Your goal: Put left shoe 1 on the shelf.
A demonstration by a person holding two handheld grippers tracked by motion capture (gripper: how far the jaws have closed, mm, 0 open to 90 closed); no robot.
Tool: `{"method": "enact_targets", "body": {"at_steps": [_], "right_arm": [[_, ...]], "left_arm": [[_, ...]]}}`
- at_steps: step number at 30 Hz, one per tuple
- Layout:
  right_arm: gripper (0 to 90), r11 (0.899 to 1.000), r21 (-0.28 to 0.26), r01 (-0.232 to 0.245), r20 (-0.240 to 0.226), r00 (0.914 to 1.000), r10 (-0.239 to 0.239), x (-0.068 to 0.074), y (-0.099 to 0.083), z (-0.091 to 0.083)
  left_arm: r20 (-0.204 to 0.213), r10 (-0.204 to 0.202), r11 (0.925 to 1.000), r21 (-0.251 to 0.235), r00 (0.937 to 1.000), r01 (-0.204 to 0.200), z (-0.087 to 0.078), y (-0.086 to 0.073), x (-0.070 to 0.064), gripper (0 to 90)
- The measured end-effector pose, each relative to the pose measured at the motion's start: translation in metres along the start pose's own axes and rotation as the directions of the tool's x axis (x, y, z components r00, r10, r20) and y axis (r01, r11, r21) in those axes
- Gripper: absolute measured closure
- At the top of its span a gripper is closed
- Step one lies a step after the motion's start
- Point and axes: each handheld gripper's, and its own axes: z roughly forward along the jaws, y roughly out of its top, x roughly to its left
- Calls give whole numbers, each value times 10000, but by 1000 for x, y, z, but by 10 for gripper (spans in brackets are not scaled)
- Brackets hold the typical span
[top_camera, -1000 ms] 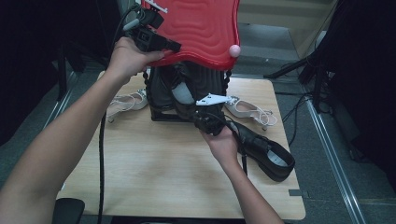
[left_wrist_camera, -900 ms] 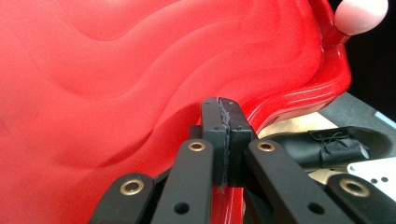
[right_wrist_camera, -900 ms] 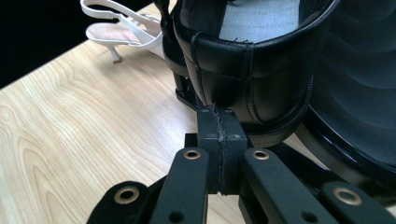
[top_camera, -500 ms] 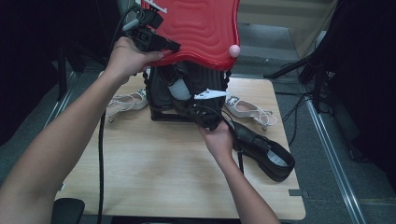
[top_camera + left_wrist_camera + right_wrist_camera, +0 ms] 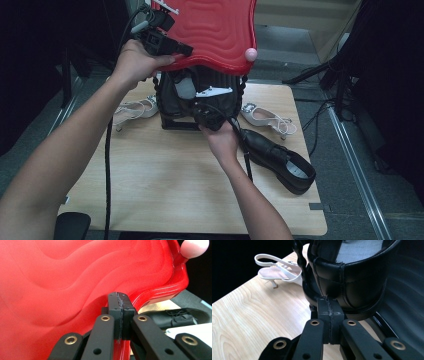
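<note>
Tabletop case [image 5: 175,107] under red lid [image 5: 220,30] holds black shoe [image 5: 352,277].

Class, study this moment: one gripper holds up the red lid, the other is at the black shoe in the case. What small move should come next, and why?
Probably ease the black shoe a little deeper into the black case. The left gripper is clamped on the raised red lid, keeping the opening free, and the right gripper, jaws shut, sits at the shoe's heel edge, so the shoe looks only partly seated.

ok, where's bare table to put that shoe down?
Open: the near half of the table, left of the right forearm. Crowded: the far edge, with the white sandal, black case, second sandal; black shoe takes the right.
</note>
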Motion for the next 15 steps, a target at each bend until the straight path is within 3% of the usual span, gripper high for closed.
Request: {"method": "enact_targets", "body": {"at_steps": [8,15], "right_arm": [[900,9991,-254,-326,-152,9994,322,5,10,19],[900,9985,101,-541,-316,9980,544,6,12,38]], "left_arm": [[21,48,10000,-28,10000,-48,0,-1,0,900],[58,33,10000,-23,10000,-32,-1,-2,1,900]]}}
